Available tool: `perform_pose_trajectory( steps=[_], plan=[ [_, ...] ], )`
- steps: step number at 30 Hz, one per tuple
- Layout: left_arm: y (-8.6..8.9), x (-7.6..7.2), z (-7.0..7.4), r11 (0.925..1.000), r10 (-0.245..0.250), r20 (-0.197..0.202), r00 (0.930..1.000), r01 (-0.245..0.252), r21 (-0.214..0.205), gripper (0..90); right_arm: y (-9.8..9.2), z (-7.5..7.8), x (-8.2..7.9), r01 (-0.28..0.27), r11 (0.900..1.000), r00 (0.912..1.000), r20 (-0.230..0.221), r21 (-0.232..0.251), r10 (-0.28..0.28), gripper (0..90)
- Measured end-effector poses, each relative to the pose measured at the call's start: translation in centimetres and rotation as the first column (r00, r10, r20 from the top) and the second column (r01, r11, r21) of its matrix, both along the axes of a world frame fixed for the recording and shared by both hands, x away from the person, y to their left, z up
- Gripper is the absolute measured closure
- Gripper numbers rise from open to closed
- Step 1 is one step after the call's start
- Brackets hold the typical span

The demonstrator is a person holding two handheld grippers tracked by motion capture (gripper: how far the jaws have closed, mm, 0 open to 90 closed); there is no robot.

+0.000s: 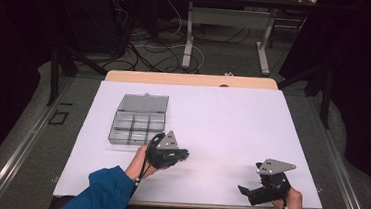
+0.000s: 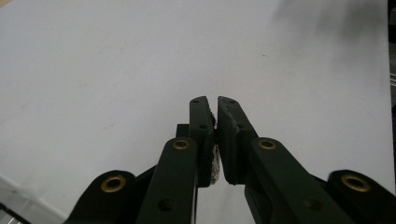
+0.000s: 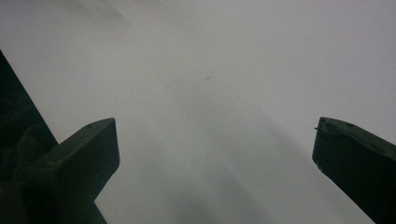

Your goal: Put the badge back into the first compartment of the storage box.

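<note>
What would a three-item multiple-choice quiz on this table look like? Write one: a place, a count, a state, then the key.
1. Where does the box sit?
A. on the table's left half, just beyond the left gripper
B. at the far right corner
C. between the right gripper's jaws

2. How many lidded boxes lie on the table?
A. three
B. one
C. two

3. How do the jaws stand?
A. both pairs wide apart
B. both pairs closed
C. left closed, right wide apart

Key: 1 A, the high view shows the box left of centre, past the left gripper. 2 B, a single clear box with its lid open. 3 C, the left gripper view shows jaws together, the right gripper view shows them far apart with nothing between.
</note>
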State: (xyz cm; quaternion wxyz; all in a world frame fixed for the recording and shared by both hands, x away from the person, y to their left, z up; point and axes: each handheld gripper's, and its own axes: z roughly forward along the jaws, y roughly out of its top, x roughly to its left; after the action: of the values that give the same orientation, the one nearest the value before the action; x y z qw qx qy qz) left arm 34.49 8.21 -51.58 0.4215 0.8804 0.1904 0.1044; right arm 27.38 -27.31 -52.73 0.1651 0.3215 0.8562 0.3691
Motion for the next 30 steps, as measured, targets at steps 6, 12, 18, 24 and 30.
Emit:
perform_pose_trajectory(
  steps=[6,12,18,24,30],
  plan=[
    [0.6,0.2,0.3,0.9999,0.015,0.001,0.9999,-0.015,-0.005,85.5,0.0,0.0,0.0,0.002,1.0000,1.0000,0.000,0.001,-0.002,0.2],
    [1.2,0.3,0.5,0.9994,0.032,-0.011,0.9994,-0.033,-0.013,85.4,0.0,0.0,0.1,-0.008,1.0000,0.9999,0.006,-0.002,0.008,0.2],
    [1.9,0.5,0.7,0.9986,0.050,-0.005,0.9987,-0.050,-0.016,85.4,0.0,0.0,0.0,0.002,1.0000,1.0000,0.001,0.001,-0.002,0.2],
    [2.7,0.8,1.0,0.9972,0.073,0.006,0.9973,-0.073,-0.017,85.4,0.0,0.0,0.0,0.005,1.0000,1.0000,0.005,0.002,-0.005,0.3],
    [3.5,1.0,1.3,0.9952,0.095,0.010,0.9955,-0.094,-0.024,85.4,0.0,0.0,0.0,0.002,1.0000,1.0000,0.002,0.001,-0.002,0.3]
  ],
)
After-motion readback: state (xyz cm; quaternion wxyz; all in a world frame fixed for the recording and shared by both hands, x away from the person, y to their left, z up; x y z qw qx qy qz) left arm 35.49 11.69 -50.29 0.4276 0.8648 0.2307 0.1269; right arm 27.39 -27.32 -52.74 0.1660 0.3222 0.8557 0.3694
